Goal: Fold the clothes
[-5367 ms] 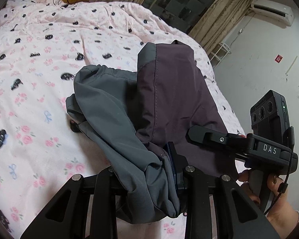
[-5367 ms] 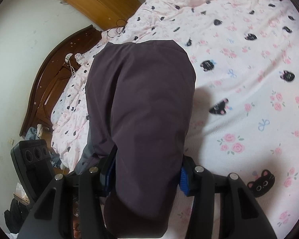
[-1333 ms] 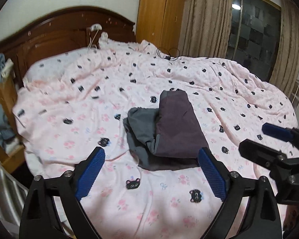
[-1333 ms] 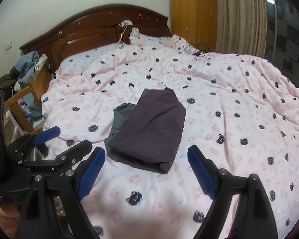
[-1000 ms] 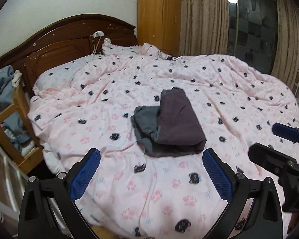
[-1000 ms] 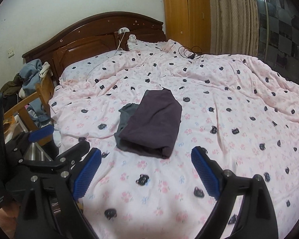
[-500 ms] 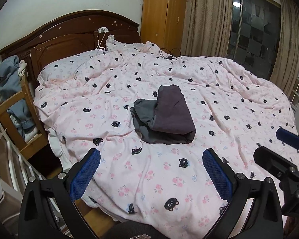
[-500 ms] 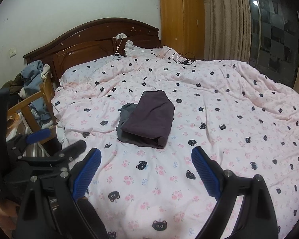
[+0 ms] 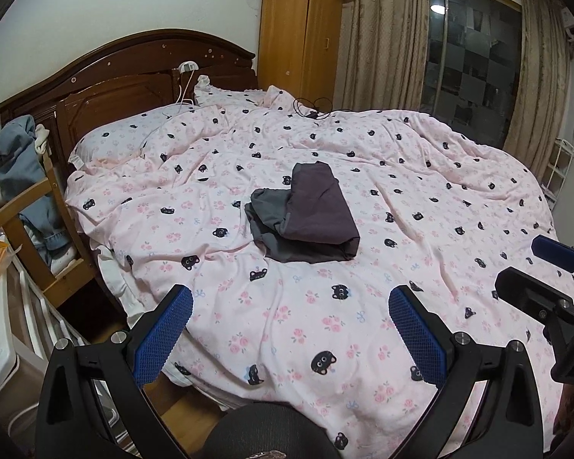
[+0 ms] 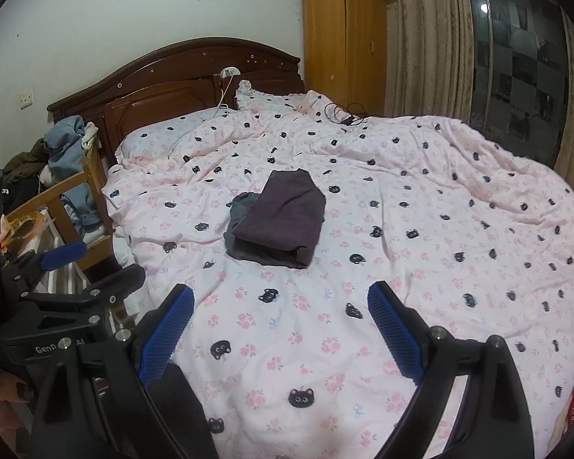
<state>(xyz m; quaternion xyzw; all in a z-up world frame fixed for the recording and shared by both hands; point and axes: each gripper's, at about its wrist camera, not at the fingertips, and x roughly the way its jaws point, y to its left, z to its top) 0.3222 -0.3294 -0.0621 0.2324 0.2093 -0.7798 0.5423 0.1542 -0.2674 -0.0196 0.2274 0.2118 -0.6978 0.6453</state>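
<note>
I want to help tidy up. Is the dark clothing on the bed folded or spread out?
Folded. The dark clothing lies as a compact layered bundle on the pink bedspread, purple layer over grey, with a doubled edge nearest the camera. Neither claw touches it.

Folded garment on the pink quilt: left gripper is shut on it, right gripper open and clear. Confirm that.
Not quite. The left gripper is open and well short of the folded garment, which lies untouched on the quilt; the left wrist view shows it. The right gripper is open and clear.

A dark wooden headboard (image 9: 134,72) stands against a white wall (image 9: 134,4), an orange wardrobe (image 9: 300,30) beside beige curtains (image 9: 386,38) and a dark window (image 9: 474,49).
</note>
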